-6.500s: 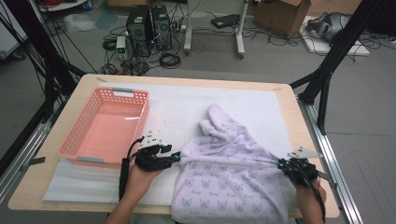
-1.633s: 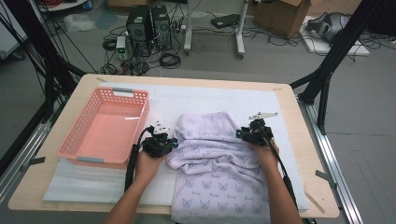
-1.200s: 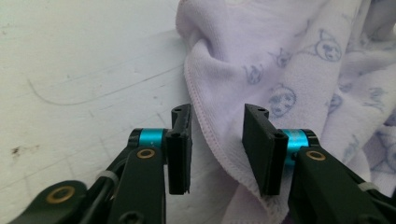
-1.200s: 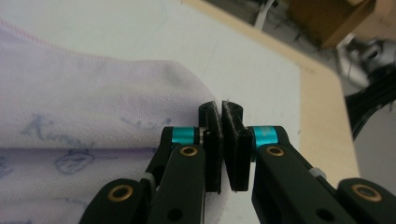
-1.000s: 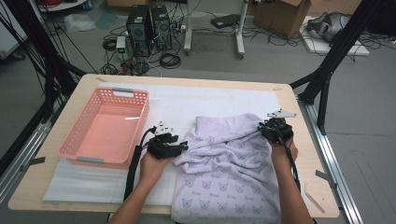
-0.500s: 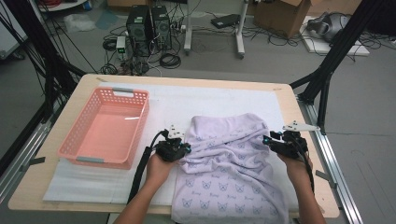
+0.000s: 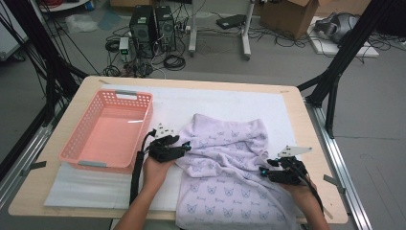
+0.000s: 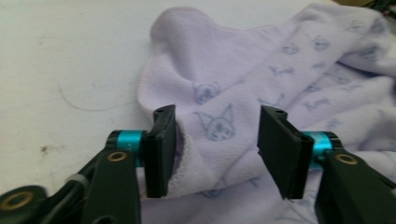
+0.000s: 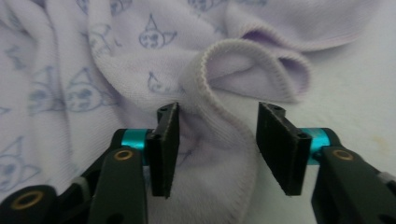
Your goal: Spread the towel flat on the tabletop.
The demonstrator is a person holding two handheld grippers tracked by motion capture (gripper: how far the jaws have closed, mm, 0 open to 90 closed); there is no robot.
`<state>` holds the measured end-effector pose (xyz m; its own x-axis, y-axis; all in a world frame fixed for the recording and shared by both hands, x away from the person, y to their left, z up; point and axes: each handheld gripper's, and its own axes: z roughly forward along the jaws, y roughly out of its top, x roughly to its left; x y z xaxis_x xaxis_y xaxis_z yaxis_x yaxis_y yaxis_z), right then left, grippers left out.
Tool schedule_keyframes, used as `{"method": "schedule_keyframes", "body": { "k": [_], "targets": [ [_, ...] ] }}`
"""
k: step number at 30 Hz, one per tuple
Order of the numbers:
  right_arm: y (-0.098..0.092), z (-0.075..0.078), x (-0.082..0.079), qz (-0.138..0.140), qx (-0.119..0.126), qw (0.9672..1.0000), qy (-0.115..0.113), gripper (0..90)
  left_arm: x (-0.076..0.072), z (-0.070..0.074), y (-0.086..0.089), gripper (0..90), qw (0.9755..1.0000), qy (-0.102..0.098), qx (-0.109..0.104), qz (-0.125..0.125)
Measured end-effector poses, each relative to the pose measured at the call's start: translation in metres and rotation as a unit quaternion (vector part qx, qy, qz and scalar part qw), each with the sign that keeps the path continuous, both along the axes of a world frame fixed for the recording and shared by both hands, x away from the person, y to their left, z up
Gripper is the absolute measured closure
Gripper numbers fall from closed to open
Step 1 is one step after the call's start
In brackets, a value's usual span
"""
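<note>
Counting Items on the Folding Table

Counted as follows. One lilac towel point(image 7: 230, 177) with printed cartoon faces, lying rumpled on the near right half of the white mat point(image 7: 215, 103), its near end hanging over the table's front edge. One pink plastic basket point(image 7: 107, 132), standing on the mat's left part, just beside the towel's left edge. Two hand-held grippers. Left gripper point(image 7: 184, 146) at the towel's left hem; jaws apart, just opened wider, a fold of hem point(image 8: 187, 154) lying between them, brushing the left pad and clear of the right. Right gripper point(image 7: 263, 170) at the towel's right edge; jaws likewise apart, just opened wider, a curled ribbed edge point(image 9: 210, 135) between them, against the left pad only. One wooden table point(image 7: 313, 143), pale, with metal rails along both sides. Beyond it, on grey floor: two black computer towers point(image 7: 153, 24), tangled cables, one cardboard box point(image 7: 289, 12), black frame struts.
</note>
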<state>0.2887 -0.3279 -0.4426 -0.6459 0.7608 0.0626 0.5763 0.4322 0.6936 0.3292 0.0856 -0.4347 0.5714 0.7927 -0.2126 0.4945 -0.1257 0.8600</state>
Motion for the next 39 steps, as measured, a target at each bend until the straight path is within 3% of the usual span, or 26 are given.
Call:
{"method": "schedule_keyframes", "body": {
  "k": [1,2,4,5,7,9,12,16,18,20,22,23,25,29,31,33,35,39],
  "targets": [
    [0.001,0.0,0.001,0.004,-0.003,0.9998,-0.017,72.5,-0.002,0.0,0.001,44.1,0.9999,0.001,-0.006,-0.008],
    [0.001,0.0,0.003,0.011,-0.006,0.9997,-0.02,82.1,-0.005,0.0,0.002,43.4,0.9998,0.0,-0.009,-0.015],
    [0.002,0.001,0.009,-0.027,-0.042,0.9974,-0.051,85.0,-0.01,0.0,0.003,43.2,0.9995,0.003,-0.015,-0.028],
    [0.001,0.002,0.013,-0.058,-0.05,0.995,-0.064,85.4,-0.013,0.0,0.003,43.0,0.9993,0.003,-0.016,-0.035],
    [-0.006,0.004,0.022,-0.125,-0.063,0.9857,-0.094,85.5,-0.018,0.0,0.003,42.9,0.9985,0.006,-0.016,-0.051],
    [-0.012,0.004,0.028,-0.166,-0.064,0.9784,-0.105,85.3,-0.022,0.0,0.002,42.7,0.9977,0.009,-0.017,-0.066],
    [-0.014,0.002,0.03,-0.181,-0.056,0.977,-0.098,82.4,-0.029,-0.001,-0.002,41.9,0.9955,0.017,-0.02,-0.091],
    [-0.017,0.01,0.019,-0.179,-0.012,0.9783,-0.104,67.4,-0.036,-0.005,-0.011,38.9,0.9923,0.032,-0.012,-0.119],
    [-0.02,0.015,0.011,-0.176,0.006,0.9785,-0.108,66.1,-0.038,-0.009,-0.018,39.5,0.992,0.037,0.013,-0.12],
    [-0.023,0.018,0.005,-0.168,0.017,0.9799,-0.106,64.4,-0.037,-0.012,-0.024,47.5,0.9924,0.038,0.048,-0.107],
    [-0.024,0.018,-0.001,-0.159,0.025,0.9819,-0.1,63.3,-0.037,-0.013,-0.027,68.1,0.9927,0.021,0.083,-0.085],
    [-0.025,0.018,-0.003,-0.149,0.031,0.9837,-0.096,63.2,-0.035,-0.013,-0.026,78.1,0.9934,0.023,0.081,-0.077],
    [-0.024,0.017,-0.008,-0.125,0.037,0.9875,-0.088,62.9,-0.03,-0.011,-0.026,81.6,0.994,0.016,0.091,-0.058],
    [-0.023,0.017,-0.016,-0.103,0.043,0.9905,-0.08,60.3,-0.017,-0.004,-0.016,81.7,0.9972,0.0,0.074,0.007],
    [-0.023,0.017,-0.021,-0.096,0.051,0.9911,-0.076,57.7,-0.013,-0.006,-0.011,79.9,0.9977,-0.002,0.063,0.025],
    [-0.023,0.015,-0.028,-0.084,0.059,0.9921,-0.071,57.2,-0.014,-0.008,-0.009,69.0,0.9982,0.003,0.054,0.026],
    [-0.024,0.014,-0.033,-0.071,0.052,0.9937,-0.07,57.0,-0.02,-0.008,-0.004,57.3,0.9994,0.006,0.029,0.02],
    [-0.032,0.011,-0.044,-0.072,0.046,0.9942,-0.066,57.0,-0.038,-0.008,0.008,46.5,0.9999,0.009,0.005,-0.002]
  ]
}}
